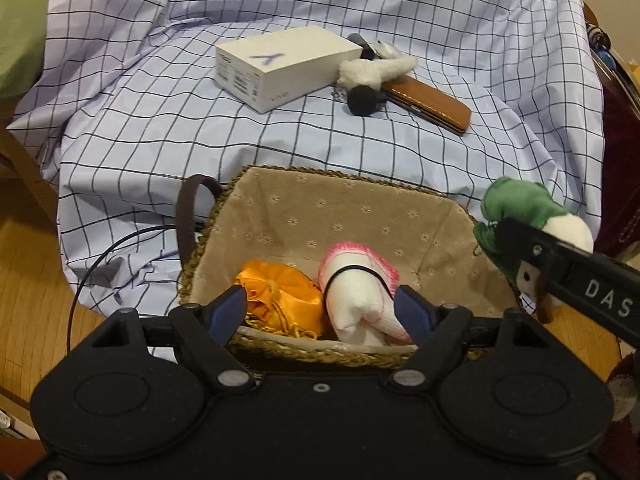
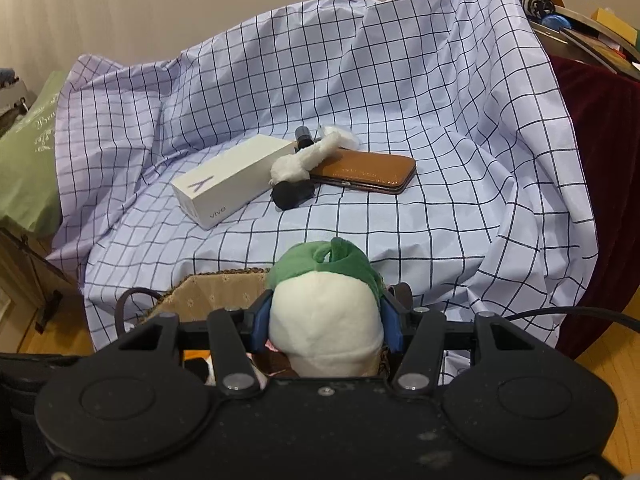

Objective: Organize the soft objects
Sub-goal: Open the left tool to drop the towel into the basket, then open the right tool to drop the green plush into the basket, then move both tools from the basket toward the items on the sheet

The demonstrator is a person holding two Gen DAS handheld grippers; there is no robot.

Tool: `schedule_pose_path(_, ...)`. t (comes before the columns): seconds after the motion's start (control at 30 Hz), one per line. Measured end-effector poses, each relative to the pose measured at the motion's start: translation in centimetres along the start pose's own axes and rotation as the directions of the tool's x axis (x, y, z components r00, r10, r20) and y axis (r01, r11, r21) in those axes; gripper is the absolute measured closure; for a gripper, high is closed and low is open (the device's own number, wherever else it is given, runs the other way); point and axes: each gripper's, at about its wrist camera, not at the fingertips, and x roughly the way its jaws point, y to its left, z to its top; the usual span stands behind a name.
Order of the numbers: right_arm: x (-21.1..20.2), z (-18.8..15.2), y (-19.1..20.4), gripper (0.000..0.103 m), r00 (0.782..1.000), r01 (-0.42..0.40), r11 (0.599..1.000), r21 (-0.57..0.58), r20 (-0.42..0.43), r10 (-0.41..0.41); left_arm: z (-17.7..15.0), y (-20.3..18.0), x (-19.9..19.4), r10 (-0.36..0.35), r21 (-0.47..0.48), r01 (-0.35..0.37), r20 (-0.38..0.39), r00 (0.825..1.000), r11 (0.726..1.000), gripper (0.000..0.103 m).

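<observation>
A woven basket (image 1: 352, 196) with a beige flowered lining stands at the near edge of the checked cloth. In it lie an orange pouch (image 1: 280, 300) and a rolled white towel with pink edging (image 1: 360, 300). My left gripper (image 1: 322, 312) is open above the basket's near rim, its jaws either side of both items. My right gripper (image 2: 326, 320) is shut on a green-and-white plush radish (image 2: 324, 320); it shows at the basket's right edge in the left wrist view (image 1: 532, 224). A white fluffy plush with a black pompom (image 1: 374, 74) lies farther back.
A white phone box (image 1: 280, 66) and a brown leather case (image 1: 428, 104) lie on the checked cloth (image 1: 160, 140) beside the white plush. Wooden floor (image 1: 28, 280) shows at left. A dark red cloth (image 2: 600, 160) is at right. A black cable (image 1: 100, 264) runs by the basket.
</observation>
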Motion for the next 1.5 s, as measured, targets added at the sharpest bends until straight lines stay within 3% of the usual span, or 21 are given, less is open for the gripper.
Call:
schedule_pose_path(0.33,0.92,-0.3,0.39,0.047,0.999,0.013,0.999,-0.03,-0.049,-0.014,-0.03,0.02,-0.01,0.024,0.014,-0.024,0.004,1.0,1.0,0.027)
schedule_pose_path(1.5,0.9,-0.44,0.56,0.044,0.999,0.004,0.999,-0.04,-0.046,-0.006,-0.11,-0.03,-0.18,0.03,0.021,-0.03,0.013,0.999,0.999,0.027)
